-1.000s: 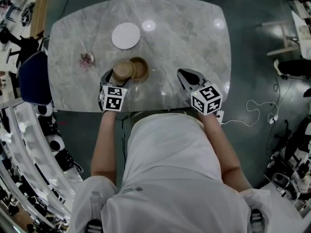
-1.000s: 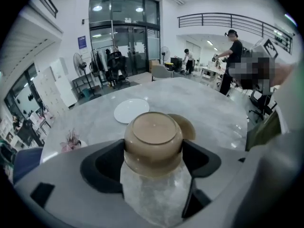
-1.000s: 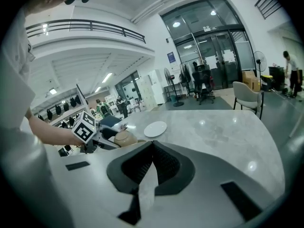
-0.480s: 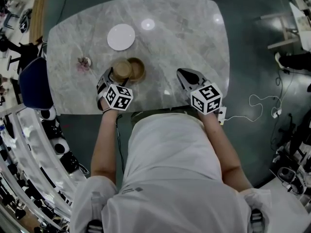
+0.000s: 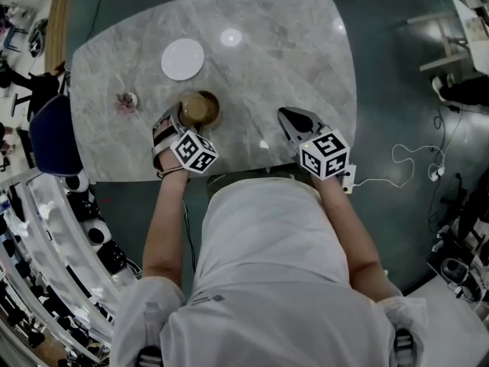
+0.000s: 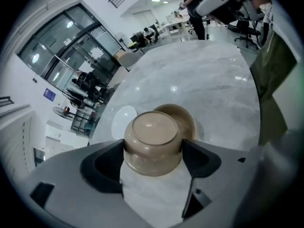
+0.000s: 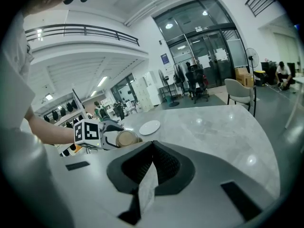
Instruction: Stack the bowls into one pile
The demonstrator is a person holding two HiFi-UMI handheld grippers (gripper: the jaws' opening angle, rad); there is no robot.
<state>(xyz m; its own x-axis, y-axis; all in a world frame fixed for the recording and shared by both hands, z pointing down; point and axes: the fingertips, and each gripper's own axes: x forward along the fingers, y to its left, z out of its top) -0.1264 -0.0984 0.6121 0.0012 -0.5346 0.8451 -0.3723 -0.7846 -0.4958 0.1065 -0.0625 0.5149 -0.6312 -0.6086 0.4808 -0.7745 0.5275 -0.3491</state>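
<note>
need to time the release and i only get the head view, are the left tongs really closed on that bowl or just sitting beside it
Observer: Closed on it. The left gripper view shows the left tongs clamped on the tan bowl, one jaw on each side.
Operator: which way is it turned
Observer: Its base faces that gripper's camera.
Operator: and the right side, carrying anything
Observer: No. In the right gripper view the right tongs are shut with nothing between them.
</note>
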